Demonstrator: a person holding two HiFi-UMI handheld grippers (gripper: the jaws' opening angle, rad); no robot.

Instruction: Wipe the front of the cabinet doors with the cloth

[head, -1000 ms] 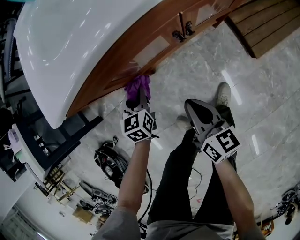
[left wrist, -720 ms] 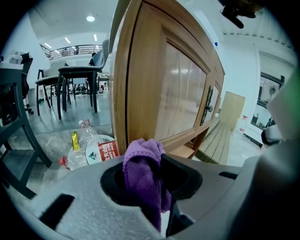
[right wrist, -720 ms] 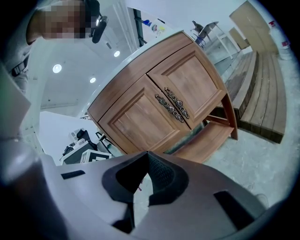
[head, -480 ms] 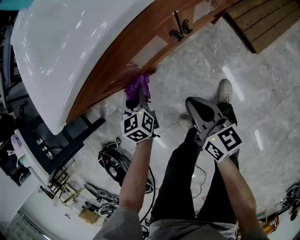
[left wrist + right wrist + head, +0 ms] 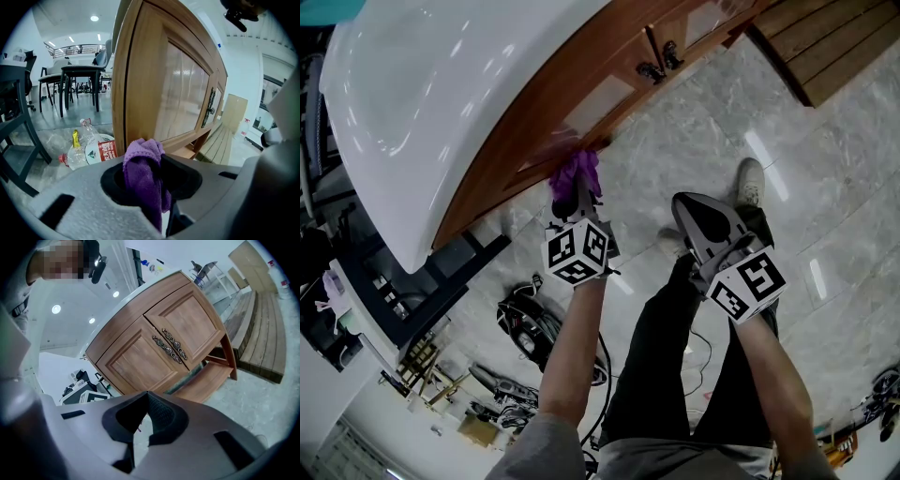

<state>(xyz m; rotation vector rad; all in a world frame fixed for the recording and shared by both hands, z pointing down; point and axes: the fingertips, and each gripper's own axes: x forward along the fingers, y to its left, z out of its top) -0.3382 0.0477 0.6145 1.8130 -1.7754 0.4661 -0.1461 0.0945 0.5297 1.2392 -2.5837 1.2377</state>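
Pale grey stone floor (image 5: 703, 150) shines under the ceiling lights, and a brown wooden cabinet (image 5: 581, 94) with a glossy white top (image 5: 441, 84) stands on it. A slatted wooden platform (image 5: 834, 47) lies beside the cabinet. You stand just in front, both arms stretched toward the cabinet.

Your left claw (image 5: 577, 192) is clamped on the purple cloth (image 5: 575, 173), which bunches up out of its jaws. In the left gripper view the cloth sits against the bottom rail of the near cabinet door (image 5: 173, 93), at the corner nearest the cabinet's side. Crumpled plastic bottles (image 5: 86, 147) lie on the floor beside that end of the cabinet, with dark chairs (image 5: 28, 89) farther back.

Your right claw (image 5: 698, 220) hangs lower and away from the wood, over the floor near your leg. Its jaws are drawn together with nothing between them. Its own view takes in the pair of panelled doors (image 5: 159, 343) from a short way off, with two ornate dark handles (image 5: 169, 346) side by side where the doors meet.
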